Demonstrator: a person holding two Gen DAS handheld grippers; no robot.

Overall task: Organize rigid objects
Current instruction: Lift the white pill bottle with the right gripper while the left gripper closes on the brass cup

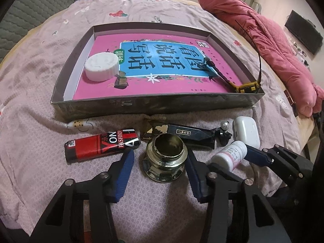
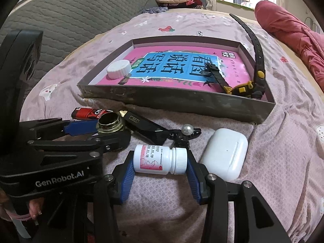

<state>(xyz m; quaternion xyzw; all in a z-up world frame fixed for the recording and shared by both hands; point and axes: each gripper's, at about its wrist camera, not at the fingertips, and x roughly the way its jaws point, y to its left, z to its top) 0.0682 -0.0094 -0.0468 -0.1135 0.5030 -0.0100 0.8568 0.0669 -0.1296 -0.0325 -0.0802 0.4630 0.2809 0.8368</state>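
A shallow cardboard tray [image 1: 141, 103] [image 2: 182, 99] on the bed holds a pink book [image 1: 154, 81], a white round lid [image 1: 101, 65] [image 2: 119, 68] and a black-and-yellow watch [image 1: 246, 86] [image 2: 241, 89]. In front lie a red lighter [image 1: 101, 143] [image 2: 91, 112], a glass jar [image 1: 166, 158] [image 2: 110, 122], a black box [image 1: 190, 134] [image 2: 145, 125], a pearl hair clip [image 1: 224, 131] [image 2: 186, 131], a white pill bottle [image 1: 229, 155] [image 2: 160, 159] and a white earbud case [image 1: 246, 131] [image 2: 224, 154]. My left gripper [image 1: 160, 168] [image 2: 97, 129] is open around the jar. My right gripper [image 2: 160, 168] [image 1: 241, 154] is shut on the pill bottle.
A rolled pink quilt [image 1: 263, 38] [image 2: 293, 38] lies along the right side of the bed. A grey quilted headboard [image 2: 60, 16] stands at the far left. The bedsheet [image 1: 40, 81] is wrinkled around the tray.
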